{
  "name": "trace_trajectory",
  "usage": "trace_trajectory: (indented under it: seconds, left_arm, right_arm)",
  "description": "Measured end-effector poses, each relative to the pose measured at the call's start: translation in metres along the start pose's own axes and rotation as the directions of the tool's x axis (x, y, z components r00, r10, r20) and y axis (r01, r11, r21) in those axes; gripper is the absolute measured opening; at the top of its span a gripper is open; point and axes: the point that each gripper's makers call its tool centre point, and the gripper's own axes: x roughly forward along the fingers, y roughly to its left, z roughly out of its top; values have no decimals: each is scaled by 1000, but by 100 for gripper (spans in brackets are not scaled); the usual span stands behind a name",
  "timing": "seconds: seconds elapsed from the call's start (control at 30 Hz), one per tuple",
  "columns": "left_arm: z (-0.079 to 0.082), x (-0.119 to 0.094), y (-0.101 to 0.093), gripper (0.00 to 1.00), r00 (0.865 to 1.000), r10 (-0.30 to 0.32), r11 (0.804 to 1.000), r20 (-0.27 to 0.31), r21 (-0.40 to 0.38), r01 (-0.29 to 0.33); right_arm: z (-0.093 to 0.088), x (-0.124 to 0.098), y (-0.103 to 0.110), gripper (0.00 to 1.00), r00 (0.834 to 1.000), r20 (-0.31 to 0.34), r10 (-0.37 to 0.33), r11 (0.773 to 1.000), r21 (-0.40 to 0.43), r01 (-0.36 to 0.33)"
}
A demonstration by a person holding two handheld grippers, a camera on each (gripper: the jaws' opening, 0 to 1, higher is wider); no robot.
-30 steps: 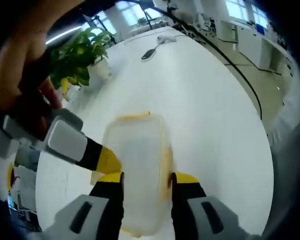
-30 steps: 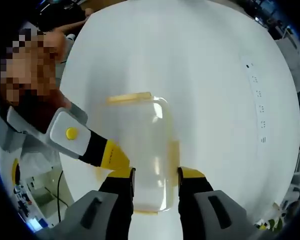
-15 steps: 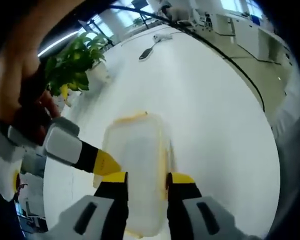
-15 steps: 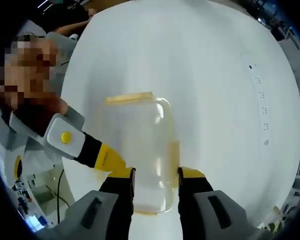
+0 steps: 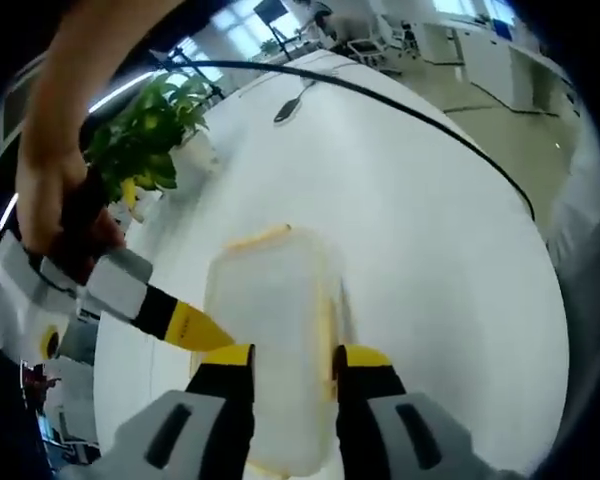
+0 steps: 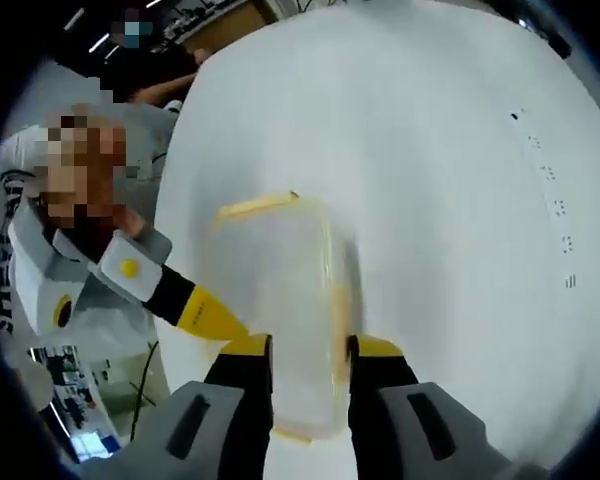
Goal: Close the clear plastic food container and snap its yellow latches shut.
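The clear container [image 5: 275,340] lies on the white bench [image 5: 430,250], long axis running away between my fingers. My left gripper [image 5: 290,365] and right gripper [image 6: 310,355] each straddle an end, narrowed about it; whether they pinch it, I cannot tell.

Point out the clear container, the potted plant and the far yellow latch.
clear container [image 5: 270,330], left gripper view, middle of its lid.
potted plant [image 5: 145,130], left gripper view, its leaves.
far yellow latch [image 6: 255,206], right gripper view, middle of the strip.

clear container [image 5: 270,340], lid on, yellow latches [image 6: 255,206]
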Motion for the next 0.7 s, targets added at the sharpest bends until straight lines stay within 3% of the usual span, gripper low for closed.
trace_trajectory:
  seconds: [0.23, 0.33, 0.47, 0.7]
  left_arm:
    - [2, 1, -1, 26, 1000, 17, 1000, 14, -7, -17]
    - [3, 2, 1, 28, 998, 33, 998, 53, -48, -31]
    - [5, 0, 3, 27, 995, 25, 991, 95, -133, -13]
    - [7, 1, 4, 29, 992, 55, 983, 114, -180, -33]
  right_arm:
    - [-1, -3, 0, 27, 999, 38, -33, 999, -15, 33]
    - [-2, -4, 2, 28, 994, 78, -73, 997, -21, 75]
    - [-4, -7, 2, 28, 981, 147, -123, 992, 13, 123]
    - [-3, -7, 8, 28, 952, 212, -223, 974, 15, 225]
